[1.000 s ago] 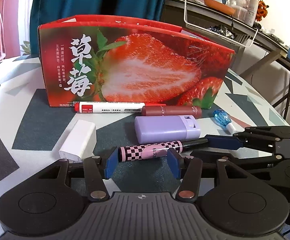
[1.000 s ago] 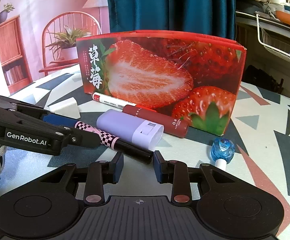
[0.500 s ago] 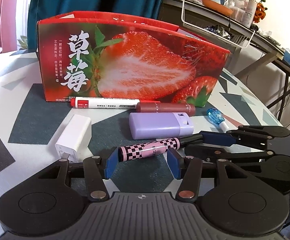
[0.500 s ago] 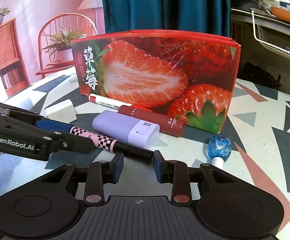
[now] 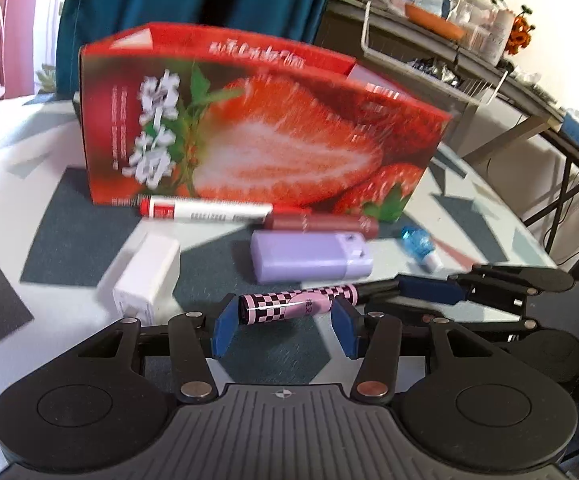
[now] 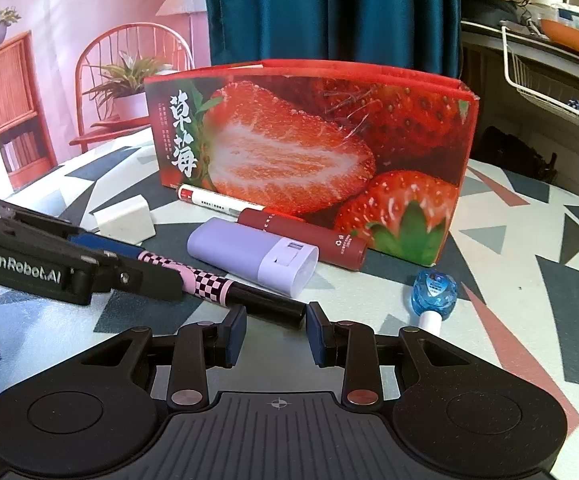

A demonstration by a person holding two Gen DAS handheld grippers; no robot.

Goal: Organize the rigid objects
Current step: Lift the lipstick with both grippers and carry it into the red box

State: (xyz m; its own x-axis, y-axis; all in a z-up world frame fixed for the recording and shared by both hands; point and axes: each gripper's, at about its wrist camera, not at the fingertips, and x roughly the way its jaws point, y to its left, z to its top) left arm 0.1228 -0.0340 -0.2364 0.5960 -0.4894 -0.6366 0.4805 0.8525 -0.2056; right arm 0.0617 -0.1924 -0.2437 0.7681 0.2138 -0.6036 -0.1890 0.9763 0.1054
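Left wrist view is smeared with blur, so the print on the strawberry box (image 5: 265, 128) and on the red-and-white marker (image 5: 205, 211) at its foot is unreadable there; the right wrist view gives both crisply. The box top is closed to both cameras, nothing inside can be seen.

Only the right view shows the black cap end of the pink checkered pen (image 6: 209, 286). The left gripper (image 5: 285, 322) hides part of the barrel there. Only the left view shows the barrel's pink end.

The pen runs crosswise between the left gripper's blue pads, which stand spread with a gap at each side. Whether the pen rests on the patterned tablecloth (image 5: 69, 240) or is lifted is unclear. The right gripper (image 6: 275, 334) has its jaws drawn in close around the black tip; actual contact cannot be made out.

Behind the pen lie a lilac case (image 5: 309, 256), a maroon tube (image 5: 321, 222), a white block (image 5: 145, 276) and, off right, a small blue bottle (image 6: 433, 292).
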